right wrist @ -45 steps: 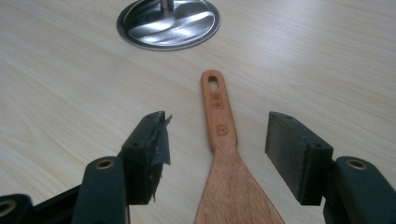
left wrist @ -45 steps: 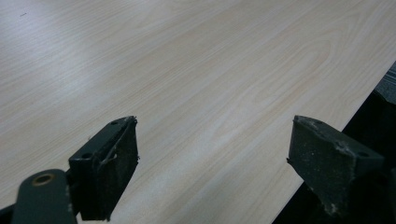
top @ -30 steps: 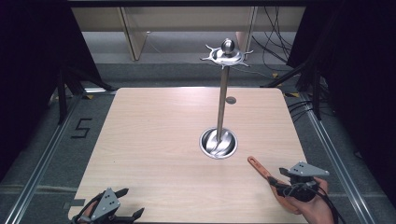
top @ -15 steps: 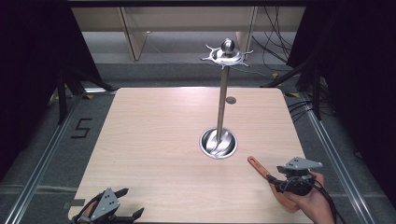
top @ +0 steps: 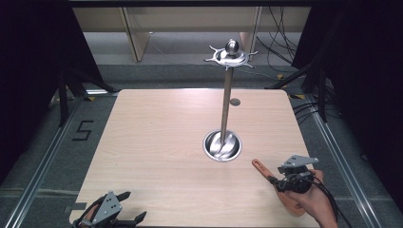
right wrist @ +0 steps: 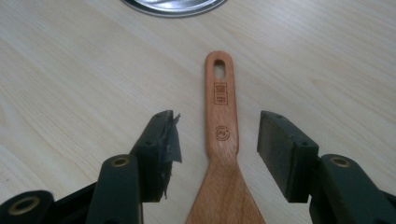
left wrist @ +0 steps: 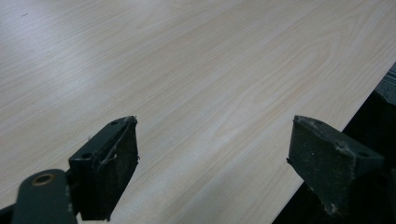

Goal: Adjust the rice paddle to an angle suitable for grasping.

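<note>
A wooden spatula [top: 260,166] lies flat on the table near the right front, its handle with the hanging hole pointing at the steel stand. My right gripper [top: 274,181] sits low over it. In the right gripper view the handle [right wrist: 220,116] runs between the two pads [right wrist: 280,149], with a gap on each side. The jaws have just been closing, and neither pad touches the wood. My left gripper [top: 136,206] rests at the table's front left corner, wide open. Between its pads [left wrist: 112,163] there is nothing but bare wood.
A steel stand rises from a round dish base [top: 222,145] mid-table, with a thin pole [top: 226,104] and a hooked top with a ball [top: 231,53]. A small round mark [top: 235,101] lies behind it. The table's front edge [left wrist: 327,135] runs close by the left gripper.
The right hand has crept a little left and away from the person, farther over the spatula. The left gripper and the spatula have stayed put.
</note>
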